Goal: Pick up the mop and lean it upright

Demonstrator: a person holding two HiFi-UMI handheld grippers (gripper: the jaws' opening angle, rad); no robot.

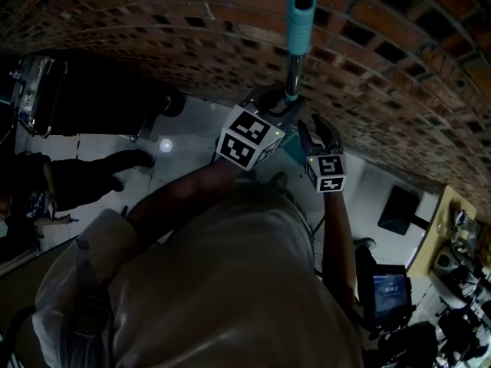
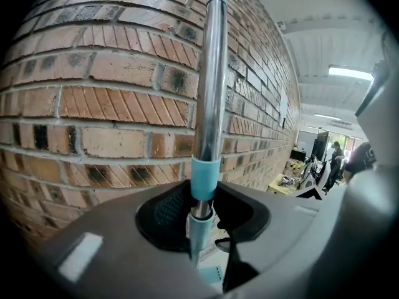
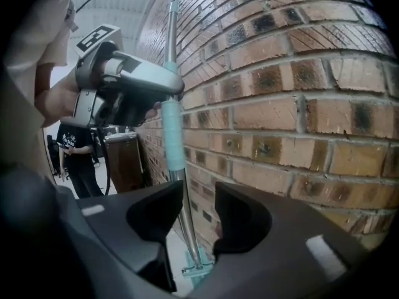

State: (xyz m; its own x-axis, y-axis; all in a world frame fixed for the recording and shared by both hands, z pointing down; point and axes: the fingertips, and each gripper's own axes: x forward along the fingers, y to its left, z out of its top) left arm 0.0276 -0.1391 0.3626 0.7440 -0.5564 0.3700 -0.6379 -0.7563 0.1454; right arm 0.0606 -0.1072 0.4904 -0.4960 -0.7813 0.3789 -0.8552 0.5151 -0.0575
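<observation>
The mop stands nearly upright against the brick wall (image 1: 399, 67). Its silver pole (image 2: 211, 92) carries a teal collar (image 2: 203, 178), and the teal grip end (image 1: 301, 10) points toward the head camera. My left gripper (image 2: 201, 213) is shut on the pole just below that collar; it also shows in the head view (image 1: 285, 106) and the right gripper view (image 3: 128, 83). My right gripper (image 3: 198, 213) is open, a little right of the pole in the head view (image 1: 321, 138). Through its gap I see the pole's teal sleeve (image 3: 174, 136) and the mop head (image 3: 198, 271) on the floor, untouched by its pads.
The brick wall runs close along the mop. A person in black (image 1: 69, 179) stands on the pale floor at the left. A brown cabinet (image 3: 121, 161) stands by the wall. A lit monitor (image 1: 391, 290) and a cluttered desk (image 1: 453, 236) lie at the right.
</observation>
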